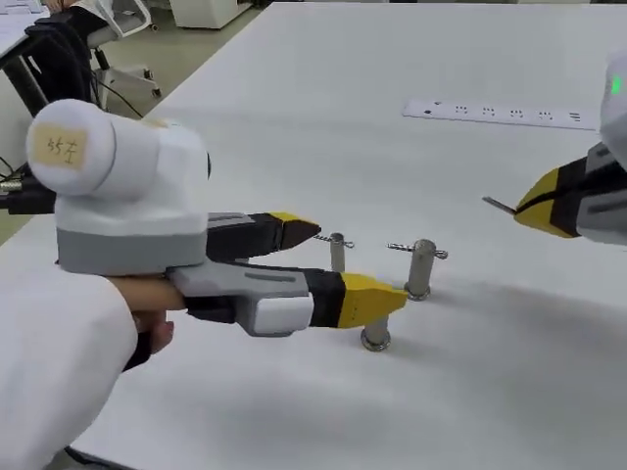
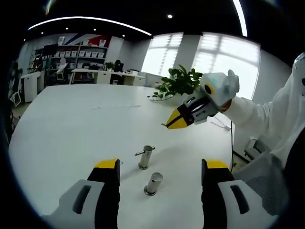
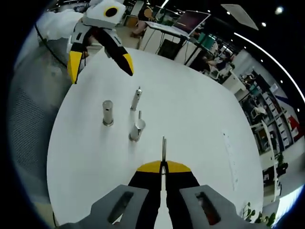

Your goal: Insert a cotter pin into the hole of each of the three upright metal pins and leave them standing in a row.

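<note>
Three upright metal pins stand close together on the white table (image 1: pixel 294 127). The far-left pin (image 1: pixel 337 252) and the right pin (image 1: pixel 421 266) each carry a cotter pin through the top. The nearest pin (image 1: pixel 375 336) is bare and partly hidden behind my left gripper's lower jaw. My left gripper (image 1: pixel 343 264) is open, its jaws either side of the pins and holding nothing. My right gripper (image 1: pixel 524 208) hovers to the right, shut on a cotter pin (image 1: pixel 498 204). In the right gripper view the cotter pin (image 3: pixel 163 148) points at the pins (image 3: pixel 137 129).
A flat white strip with dark marks (image 1: pixel 500 113) lies at the back right of the table. Office chairs and cables (image 1: pixel 59 59) stand off the table's left edge. A white sleeve (image 1: pixel 49 372) fills the lower left.
</note>
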